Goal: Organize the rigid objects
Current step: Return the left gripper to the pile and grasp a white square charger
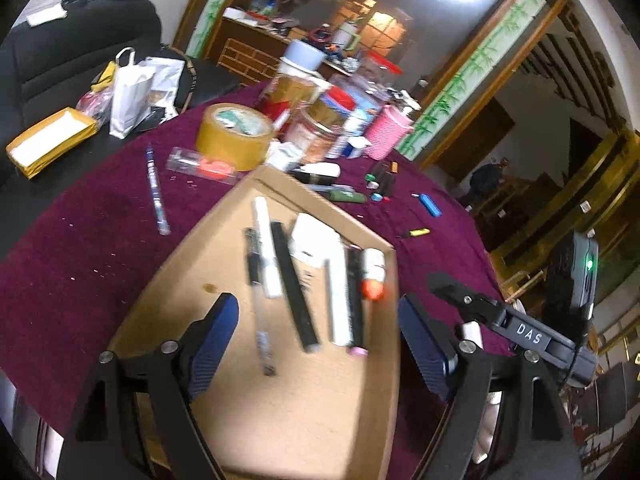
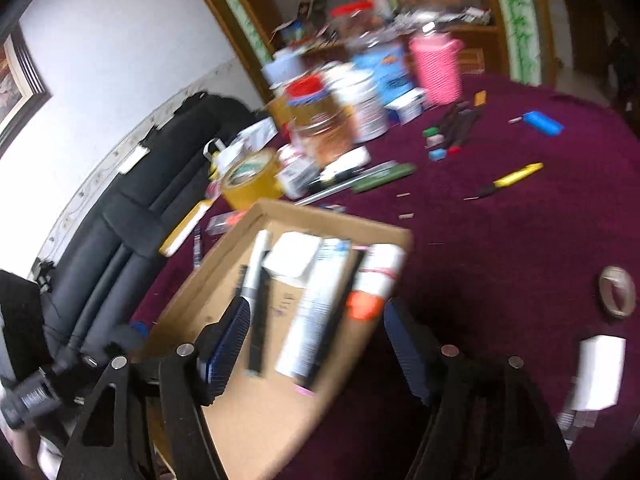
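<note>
A shallow cardboard tray [image 1: 188, 264] lies on the maroon tablecloth and holds several pens, a black stick [image 1: 294, 288], a white box [image 1: 312, 236] and an orange-capped tube [image 1: 374, 270]. My left gripper [image 1: 316, 344] is open and empty, above the tray's near part. The right gripper's body [image 1: 520, 332] shows at its right. In the right wrist view my right gripper [image 2: 316, 344] is open and empty over the same tray [image 2: 264, 420], near the orange-capped tube [image 2: 372, 284]. Loose on the cloth are a blue pen [image 1: 156, 190], a yellow tool [image 2: 516, 178] and a blue lighter [image 2: 542, 122].
A tape roll [image 1: 234, 134], jars [image 1: 316, 132] and a pink cup [image 1: 386, 130] crowd the table's far side. A small tape roll [image 2: 618, 292] and a white box [image 2: 598, 374] lie at the right. A black sofa [image 1: 80, 52] with bags stands behind.
</note>
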`<state>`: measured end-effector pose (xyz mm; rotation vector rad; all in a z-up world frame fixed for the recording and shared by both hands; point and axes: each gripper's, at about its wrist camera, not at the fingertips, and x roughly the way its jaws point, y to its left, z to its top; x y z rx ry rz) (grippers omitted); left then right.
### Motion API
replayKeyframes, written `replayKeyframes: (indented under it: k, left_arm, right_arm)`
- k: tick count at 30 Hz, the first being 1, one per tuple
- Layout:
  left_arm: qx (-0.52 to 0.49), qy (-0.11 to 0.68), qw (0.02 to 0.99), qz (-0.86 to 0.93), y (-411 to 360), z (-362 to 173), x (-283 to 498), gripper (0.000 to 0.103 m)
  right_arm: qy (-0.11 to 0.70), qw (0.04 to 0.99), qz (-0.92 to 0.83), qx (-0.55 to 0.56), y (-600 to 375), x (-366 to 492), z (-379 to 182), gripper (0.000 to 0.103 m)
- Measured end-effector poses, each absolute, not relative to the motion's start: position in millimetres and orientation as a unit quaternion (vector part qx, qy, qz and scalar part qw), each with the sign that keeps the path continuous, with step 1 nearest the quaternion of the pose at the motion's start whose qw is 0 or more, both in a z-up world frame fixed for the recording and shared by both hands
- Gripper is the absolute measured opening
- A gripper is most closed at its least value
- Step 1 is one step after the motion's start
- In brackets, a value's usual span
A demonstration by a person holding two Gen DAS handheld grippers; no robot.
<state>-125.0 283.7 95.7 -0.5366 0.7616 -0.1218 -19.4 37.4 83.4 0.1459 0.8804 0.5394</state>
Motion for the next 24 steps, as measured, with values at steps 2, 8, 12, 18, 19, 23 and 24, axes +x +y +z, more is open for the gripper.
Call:
replayKeyframes:
  k: [2, 8, 12, 18, 19, 23, 24]
  left_arm:
    - [-0.247, 0.365, 0.895, -0.071, 269, 103, -129, 0.083]
    - [-0.190, 0.389, 0.894, -0.117, 201, 103, -121, 0.087]
    - [-0.165, 0.425, 0.876, -0.157, 148, 89, -109, 0.087]
    - [-0.123, 0.465, 0.855, -0.195, 75, 72, -97, 0.087]
    - [-0.117, 0.468, 0.853, -0.198, 67, 70, -96, 0.087]
    - [-0.096, 0.478, 0.850, -0.198, 40, 67, -84, 0.087]
    - [-0.095, 0.480, 0.849, -0.198, 32, 67, -78, 0.087]
  right_arm:
    - [0.406, 0.882, 0.228, 0.068, -1, -29, 85, 0.077]
    - [0.392, 0.904, 0.125, 0.110, -115, -37, 73, 0.080]
    - [0.390, 0.906, 0.075, 0.146, -171, -30, 59, 0.081]
    - [0.383, 0.907, 0.034, 0.173, -211, -11, 33, 0.080]
    - [0.383, 0.903, 0.036, 0.193, -217, -9, 27, 0.080]
    - [0.382, 0.887, 0.042, 0.255, -241, -7, 20, 0.080]
    - [0.380, 0.887, 0.038, 0.258, -245, -8, 20, 0.080]
